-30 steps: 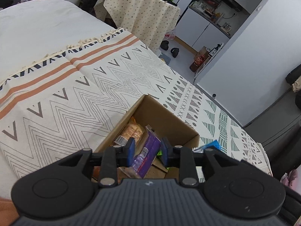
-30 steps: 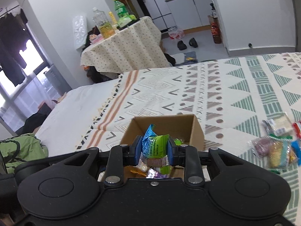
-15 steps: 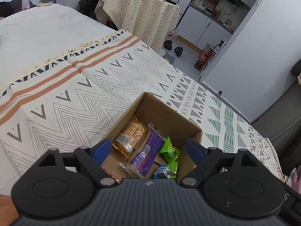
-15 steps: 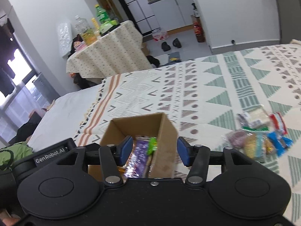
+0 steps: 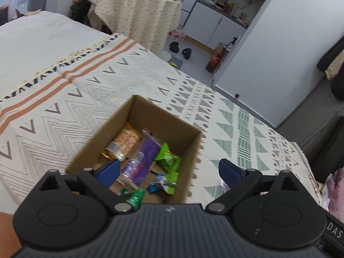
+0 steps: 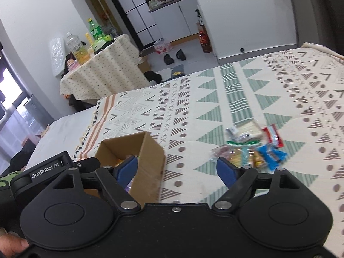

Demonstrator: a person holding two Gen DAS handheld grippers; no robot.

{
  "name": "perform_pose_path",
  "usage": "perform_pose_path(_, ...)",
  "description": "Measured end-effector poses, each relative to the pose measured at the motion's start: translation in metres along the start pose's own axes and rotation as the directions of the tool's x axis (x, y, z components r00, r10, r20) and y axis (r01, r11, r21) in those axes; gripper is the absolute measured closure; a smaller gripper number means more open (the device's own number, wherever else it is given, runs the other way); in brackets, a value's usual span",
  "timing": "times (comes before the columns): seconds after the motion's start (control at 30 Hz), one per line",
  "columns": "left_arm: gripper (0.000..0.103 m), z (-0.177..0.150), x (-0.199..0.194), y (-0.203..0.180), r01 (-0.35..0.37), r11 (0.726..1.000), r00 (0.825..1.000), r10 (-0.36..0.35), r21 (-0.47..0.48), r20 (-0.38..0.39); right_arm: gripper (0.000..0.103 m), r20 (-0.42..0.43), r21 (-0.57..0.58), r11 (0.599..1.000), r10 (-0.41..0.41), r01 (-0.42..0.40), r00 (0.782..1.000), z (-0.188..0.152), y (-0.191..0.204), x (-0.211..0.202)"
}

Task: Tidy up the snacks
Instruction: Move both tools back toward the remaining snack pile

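Green pack (image 5: 166, 158) now in box (image 5: 189, 144), dropped a second ago. Both jaws wide apart, empty. Right gripper (image 6: 177, 168) swings toward snack pile (image 6: 253, 145), maybe next pick.

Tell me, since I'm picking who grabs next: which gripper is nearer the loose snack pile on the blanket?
Right. The right gripper hangs open with the snack pile just ahead; the left gripper hangs open over the cardboard box.

Beyond the patterned blanket (image 6: 215, 99): draped round table (image 6: 103, 75) with bottles (image 6: 94, 30); shoes (image 6: 174, 57) on floor beside it.
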State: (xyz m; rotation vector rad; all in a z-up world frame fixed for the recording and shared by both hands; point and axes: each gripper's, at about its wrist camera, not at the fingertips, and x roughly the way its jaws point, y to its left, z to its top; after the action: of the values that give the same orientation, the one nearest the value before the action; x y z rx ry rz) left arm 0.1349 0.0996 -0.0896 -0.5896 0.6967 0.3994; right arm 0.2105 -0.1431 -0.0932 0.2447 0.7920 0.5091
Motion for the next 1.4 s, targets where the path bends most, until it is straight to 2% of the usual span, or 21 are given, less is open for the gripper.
perform_pose_path(0.27,0.003,-0.010,-0.001,-0.021,0.034,0.998,0.999,-0.034,0.045,-0.016,0.019,0.019,0.024,0.999,-0.048,0.048,0.999,0.003,-0.035,-0.023)
perform_pose_path(0.37,0.003,-0.013,-0.002,-0.028,0.056,0.997,0.998,-0.055,0.045,-0.021,0.019,0.028,0.082,0.996,-0.023,0.021,0.999,0.007,-0.051,-0.034)
perform_pose_path(0.7,0.000,-0.028,-0.001,-0.057,0.094,0.991,0.995,-0.090,0.096,-0.044,0.016,0.049,0.095,0.995,-0.047,0.042,0.998,0.014,-0.071,-0.054)
perform_pose_path(1.1,0.000,-0.034,0.017,-0.086,0.106,0.978,0.991,-0.088,0.181,-0.104,0.016,-0.012,0.046,0.996,-0.076,0.077,0.997,0.023,-0.097,-0.046)
perform_pose_path(1.4,0.001,-0.035,0.049,-0.110,0.131,0.969,0.984,-0.101,0.211,-0.147,0.016,-0.062,0.046,0.995,-0.082,0.085,0.995,0.033,-0.124,-0.015)
